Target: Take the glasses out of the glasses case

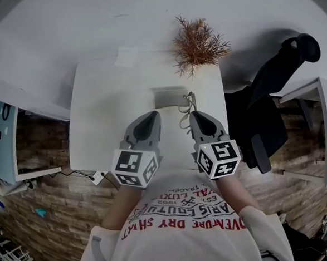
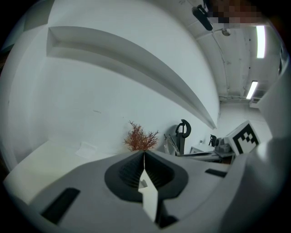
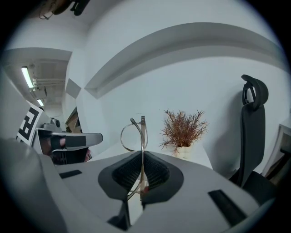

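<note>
Left gripper [image 1: 153, 116] [image 2: 143, 154]: jaws pressed together with nothing seen caught in them; it points away from the person and tips slightly down over the near part of the table [image 1: 101, 103].
Right gripper [image 1: 194, 114] [image 3: 142, 155]: just beside the left one and pointing the same way, also tipped a little down; its jaws are pinched on the glasses.
Arms: both forearms reach forward from the person's body, and the marker cubes sit close to the chest.
Glasses [image 1: 185, 108] [image 3: 143, 134]: a thin wire frame held up off the table, standing out past the right jaw tips, with one lens ring showing to the left of the jaws.
Glasses case [image 1: 170, 96]: a grey box lying on the table just ahead of both grippers, to the left of the glasses.
Plant [image 1: 197, 43] [image 3: 183, 129]: at the table's far edge.
Office chair [image 1: 268, 106]: right of the table.
</note>
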